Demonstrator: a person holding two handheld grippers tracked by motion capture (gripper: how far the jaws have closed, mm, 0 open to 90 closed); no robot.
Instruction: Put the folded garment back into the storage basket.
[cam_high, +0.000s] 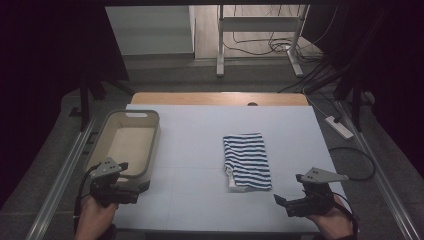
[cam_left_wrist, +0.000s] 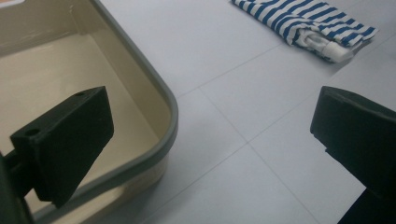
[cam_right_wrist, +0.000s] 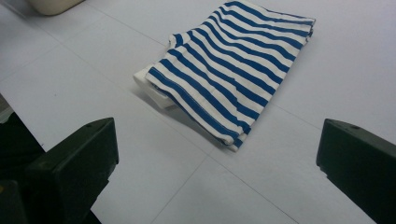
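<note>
High view: folded blue-white striped cloth lay soft on matte white table | beige rounded plastic bin left | left gripper and right gripper spread wide, grasping nothing | dark room

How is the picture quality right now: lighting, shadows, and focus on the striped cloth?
High view: dim, with dark surroundings, though the striped cloth reads clearly on the pale table. Right gripper view: brighter, stripes sharp, a soft shadow under the cloth's near fold, jaws slightly blurred. Left gripper view: beige bin and cloth in fair focus, near jaws soft; no glare.
</note>
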